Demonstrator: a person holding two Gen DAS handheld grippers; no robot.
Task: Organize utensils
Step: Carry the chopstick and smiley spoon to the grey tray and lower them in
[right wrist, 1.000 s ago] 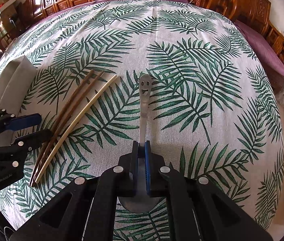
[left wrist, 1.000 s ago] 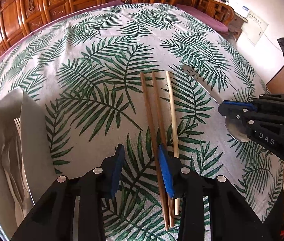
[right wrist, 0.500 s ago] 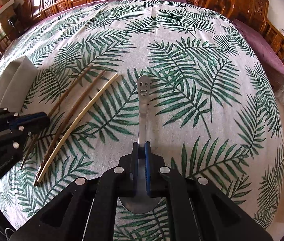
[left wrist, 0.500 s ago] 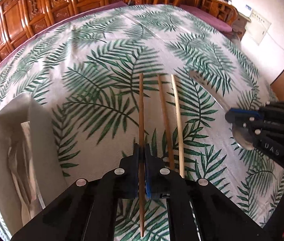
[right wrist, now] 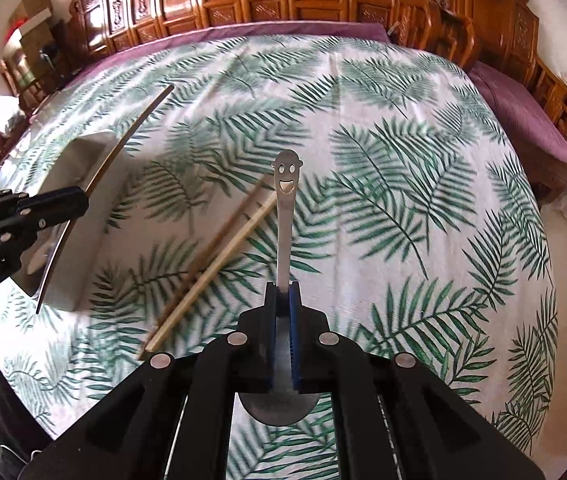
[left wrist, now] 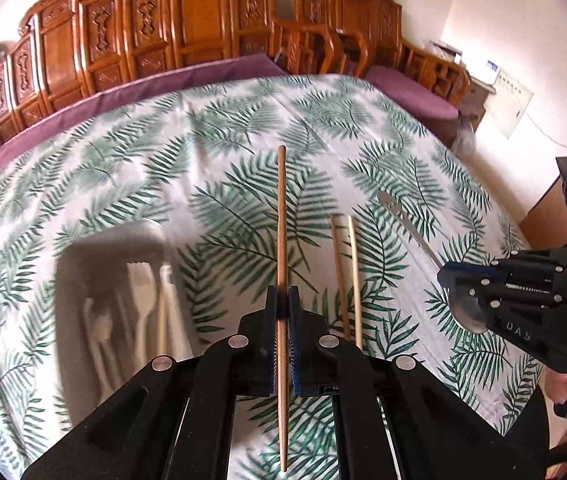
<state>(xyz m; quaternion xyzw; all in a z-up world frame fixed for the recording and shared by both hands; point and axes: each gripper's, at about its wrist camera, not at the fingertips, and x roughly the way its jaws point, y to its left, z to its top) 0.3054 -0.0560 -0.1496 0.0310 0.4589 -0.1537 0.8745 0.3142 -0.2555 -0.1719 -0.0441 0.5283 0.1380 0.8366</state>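
Note:
My left gripper [left wrist: 282, 304] is shut on a dark brown chopstick [left wrist: 281, 216] and holds it lifted above the table; it also shows in the right wrist view [right wrist: 123, 148]. Two more chopsticks [left wrist: 345, 272] lie on the leaf-print cloth to its right, also seen in the right wrist view [right wrist: 219, 256]. My right gripper [right wrist: 283, 300] is shut on a steel spoon with a smiley-face handle [right wrist: 286, 184], raised off the cloth; it shows in the left wrist view [left wrist: 411, 224]. A grey utensil tray [left wrist: 83, 256] with white forks and spoons [left wrist: 139, 296] lies left.
The round table carries a palm-leaf tablecloth [right wrist: 403, 160] with a purple underlay at its far rim. Carved wooden chairs [left wrist: 187, 32] ring the far side. A wall and a cardboard box [left wrist: 547, 216] stand at the right.
My left gripper closed on the brown chopstick and lifted it clear of the other two. My right gripper raised the spoon off the cloth. Both cameras now sit higher.

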